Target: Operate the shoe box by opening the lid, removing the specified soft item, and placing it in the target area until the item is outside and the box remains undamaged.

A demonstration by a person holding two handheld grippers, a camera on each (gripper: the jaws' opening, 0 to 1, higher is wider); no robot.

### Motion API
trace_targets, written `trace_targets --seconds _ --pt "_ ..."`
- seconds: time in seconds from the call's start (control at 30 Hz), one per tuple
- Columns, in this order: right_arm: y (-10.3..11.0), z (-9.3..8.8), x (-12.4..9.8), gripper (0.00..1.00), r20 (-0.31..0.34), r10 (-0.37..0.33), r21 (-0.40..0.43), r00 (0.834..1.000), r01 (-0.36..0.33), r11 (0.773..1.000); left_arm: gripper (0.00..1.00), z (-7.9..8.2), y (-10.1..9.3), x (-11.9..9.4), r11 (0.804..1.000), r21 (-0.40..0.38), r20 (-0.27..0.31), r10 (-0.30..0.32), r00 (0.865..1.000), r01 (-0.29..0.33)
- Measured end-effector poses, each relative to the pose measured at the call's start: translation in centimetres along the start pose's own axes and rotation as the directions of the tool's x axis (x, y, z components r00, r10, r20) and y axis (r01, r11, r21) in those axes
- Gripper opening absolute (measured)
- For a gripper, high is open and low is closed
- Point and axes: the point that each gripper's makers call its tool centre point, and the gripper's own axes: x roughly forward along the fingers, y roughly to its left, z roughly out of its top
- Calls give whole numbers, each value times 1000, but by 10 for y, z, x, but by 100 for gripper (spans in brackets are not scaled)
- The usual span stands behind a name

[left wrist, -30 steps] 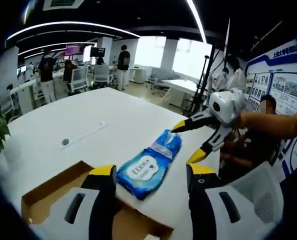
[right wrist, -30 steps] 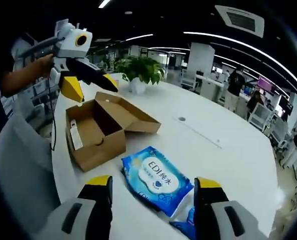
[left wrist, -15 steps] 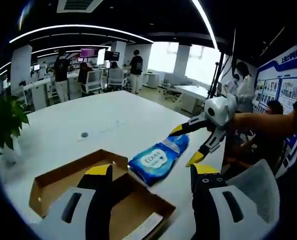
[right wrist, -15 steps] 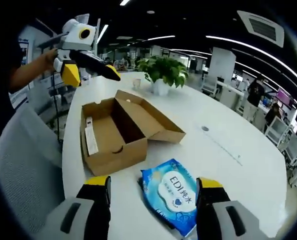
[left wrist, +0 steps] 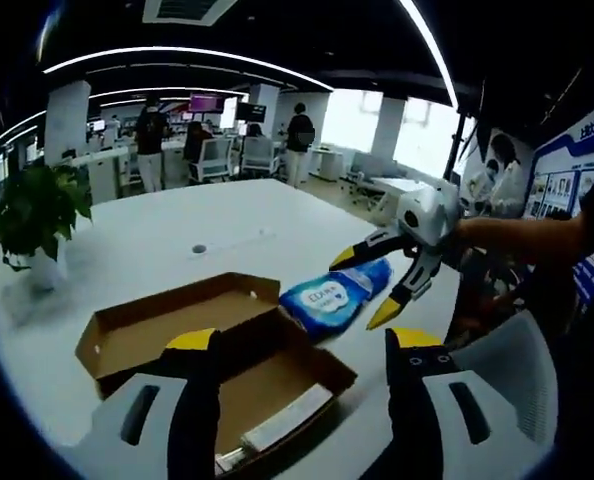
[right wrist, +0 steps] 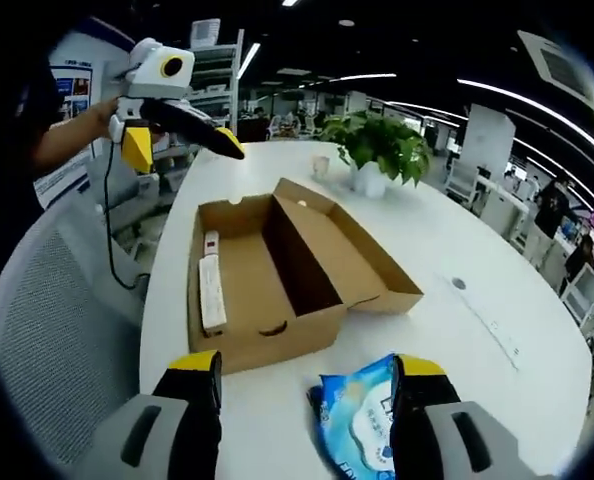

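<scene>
The shoe box [right wrist: 267, 275] is seen at the centre of the right gripper view, standing open on the white worktop [right wrist: 477, 250], its lid folded back toward the right of the frame. A pale strip, perhaps a paper insert, lies on the box floor at centre left. The blue wipes pack [right wrist: 362, 430] lies flat on the worktop at the lower middle of that view, outside the box and just beside its near wall, between the yellow-tipped jaws of the right tool [right wrist: 302, 375], which are spread wide with nothing held.

In the left gripper view the same pack [left wrist: 337, 298] is seen right of centre, just past the box [left wrist: 212, 355], with the right tool [left wrist: 372, 288] hanging above it, jaws parted. The left tool [left wrist: 302, 345] is likewise wide and empty at the bottom of the frame.

The pack is judged soft, light and pliable, with a glossy film that may slip; it would best be taken across its flat middle or by a crimped end seam. The box is thin cardboard, judged light and easily creased, so its walls should be handled gently.
</scene>
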Motion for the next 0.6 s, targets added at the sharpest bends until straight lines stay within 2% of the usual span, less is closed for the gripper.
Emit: trace_targets --seconds 0.27,0.4,0.5,0.6 --pt "11 8 20 68 -20 68 -36 997 -69 997 70 -12 5 -17 999 1 3 36 999 -36" --pt "18 11 28 67 -32 100 -54 994 -102 993 72 -19 4 -27 997 59 35 46 998 -48" --pt "23 10 35 67 -50 119 -75 992 -122 990 76 -32 4 -32 999 31 24 34 999 -35" --pt "25 13 41 67 -62 132 -94 989 -137 986 79 -42 2 -37 998 50 12 34 999 -34"
